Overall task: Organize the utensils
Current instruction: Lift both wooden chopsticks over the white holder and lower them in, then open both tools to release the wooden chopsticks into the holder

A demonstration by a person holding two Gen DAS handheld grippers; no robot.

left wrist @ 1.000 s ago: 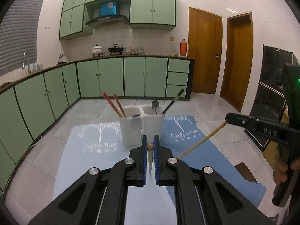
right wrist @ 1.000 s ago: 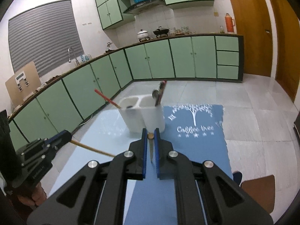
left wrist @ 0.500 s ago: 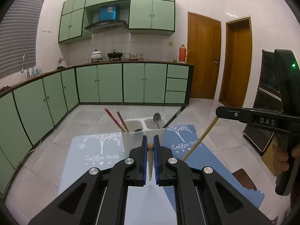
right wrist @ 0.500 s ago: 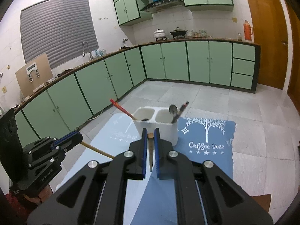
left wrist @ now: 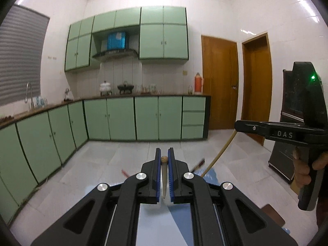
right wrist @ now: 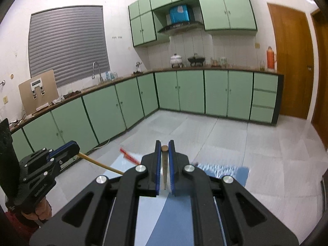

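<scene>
Between the blue pads of my left hand-held gripper (left wrist: pixel 164 158), at twelve o'clock in its own view, I am gripping a wooden chopstick (left wrist: pixel 164 176), its rounded butt end showing at the fingertips. My right hand-held gripper (right wrist: pixel 164 147) is clenching a second wooden chopstick (right wrist: pixel 164 164) the same way. Each tool is showing in the other's camera: the right one at three o'clock in the left view, with a pale shaft running down from it toward five o'clock, and the left one at eight o'clock in the right view, its shaft pointing toward the centre.

Both cameras are pointing high, at the green cabinets and tiled floor, so the holder is hiding behind the gripper bodies. I am only catching red chopstick tips (right wrist: pixel 129 155) at about eleven o'clock of the right gripper and a strip of blue mat (right wrist: pixel 223 169) on the bench at about four o'clock.

I am judging the task as mid-way: some utensils seem stowed, while these two sticks are in the air and not yet placed. What is left is lowering them into a compartment; which one, I cannot tell.
</scene>
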